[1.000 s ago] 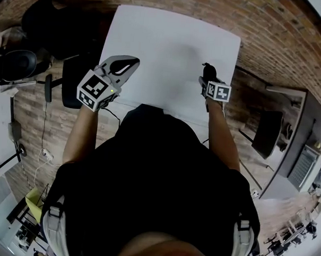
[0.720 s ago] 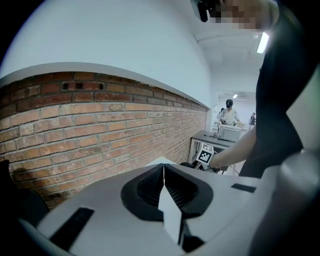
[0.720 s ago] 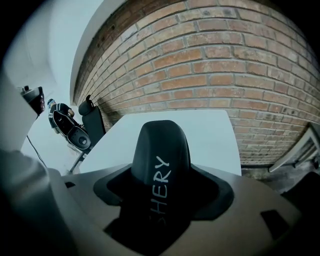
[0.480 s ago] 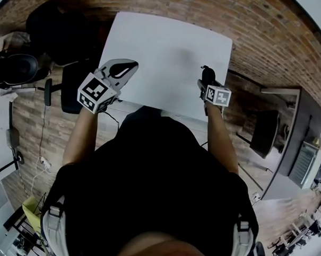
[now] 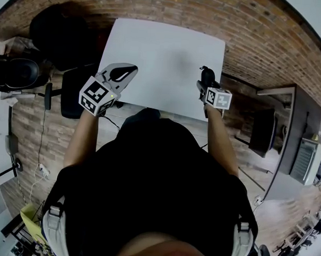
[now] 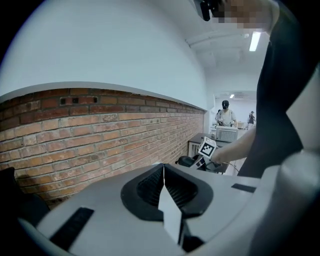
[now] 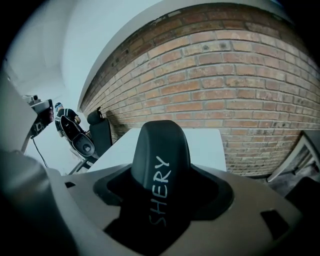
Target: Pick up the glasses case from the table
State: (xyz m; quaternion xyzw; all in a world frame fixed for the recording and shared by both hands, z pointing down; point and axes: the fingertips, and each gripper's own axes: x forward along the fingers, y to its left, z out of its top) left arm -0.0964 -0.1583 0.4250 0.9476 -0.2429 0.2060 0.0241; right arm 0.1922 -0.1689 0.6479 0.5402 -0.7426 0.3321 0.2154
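Observation:
A black glasses case [image 7: 160, 165] with white lettering stands between my right gripper's jaws, which are shut on it. In the head view the glasses case [image 5: 207, 75] shows as a dark shape in my right gripper [image 5: 207, 82], held just above the right front part of the white table [image 5: 164, 50]. My left gripper [image 5: 124, 71] hovers over the table's left front corner. Its black pads [image 6: 150, 187] meet along a thin seam with nothing between them. From the left gripper view, the right gripper [image 6: 196, 161] and its marker cube appear across the table.
Black office chairs [image 5: 14, 70] stand left of the table on the brick-patterned floor [image 5: 249, 33]. A dark desk [image 5: 293, 130] is at the right. In the left gripper view a person [image 6: 225, 113] stands far off beside white equipment.
My right gripper has risen with the glasses case in it. The left gripper has drifted a little and lifted slightly. The table looks smaller and farther in the head view.

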